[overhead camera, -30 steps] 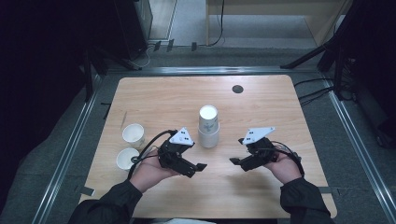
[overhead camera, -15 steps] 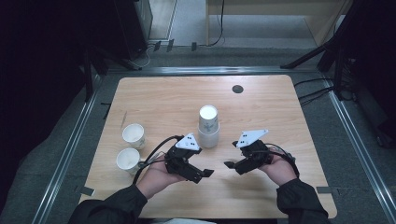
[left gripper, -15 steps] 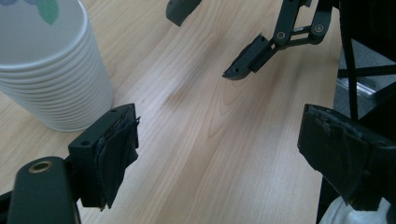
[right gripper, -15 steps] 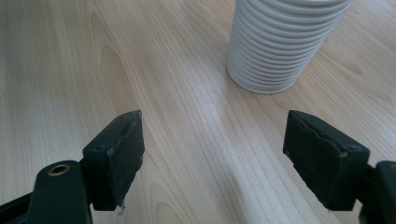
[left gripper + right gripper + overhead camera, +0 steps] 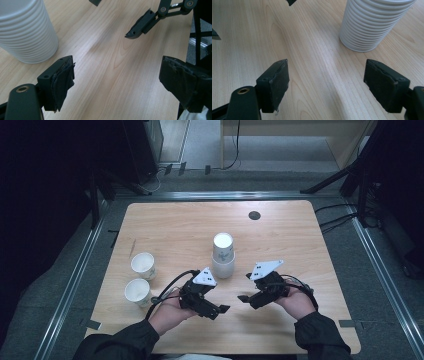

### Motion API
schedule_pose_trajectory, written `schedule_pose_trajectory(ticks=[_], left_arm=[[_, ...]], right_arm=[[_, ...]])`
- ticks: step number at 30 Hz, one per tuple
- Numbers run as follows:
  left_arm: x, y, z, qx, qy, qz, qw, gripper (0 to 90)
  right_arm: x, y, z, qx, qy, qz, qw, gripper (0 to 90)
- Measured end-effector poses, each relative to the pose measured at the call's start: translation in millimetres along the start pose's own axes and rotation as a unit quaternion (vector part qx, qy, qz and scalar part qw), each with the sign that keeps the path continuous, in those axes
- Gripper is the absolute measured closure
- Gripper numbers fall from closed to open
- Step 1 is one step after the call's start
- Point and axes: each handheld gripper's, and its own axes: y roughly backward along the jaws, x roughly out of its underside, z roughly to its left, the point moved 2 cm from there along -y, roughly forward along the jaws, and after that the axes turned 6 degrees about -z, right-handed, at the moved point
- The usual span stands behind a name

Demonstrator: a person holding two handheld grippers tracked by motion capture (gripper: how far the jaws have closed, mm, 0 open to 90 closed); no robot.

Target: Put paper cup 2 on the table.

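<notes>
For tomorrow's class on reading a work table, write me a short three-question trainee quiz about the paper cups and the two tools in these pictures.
1. True or false: the left tool holds a cup.
2. How many single cups stand apart from the stack of cups?
A. one
B. two
C. four
3. Fill in: the stack stands on the wooden ____.

Key:
1. False. Both it and the right tool are open, with bare wood between the jaws.
2. B. The farther single cup and the nearer single cup stand near the table's left edge in the high view.
3. table
</notes>
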Motion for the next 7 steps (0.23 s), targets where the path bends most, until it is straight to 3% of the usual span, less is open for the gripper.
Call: schedule_pose_trajectory(ticks=[7], left_arm=[[5.8,-7.9,4.3,-0.016,-0.005,0.014,0.9998,12.9]], right_arm=[[0.3,-1.9,0.2,-0.004,0.007,0.005,1.0,20.7]])
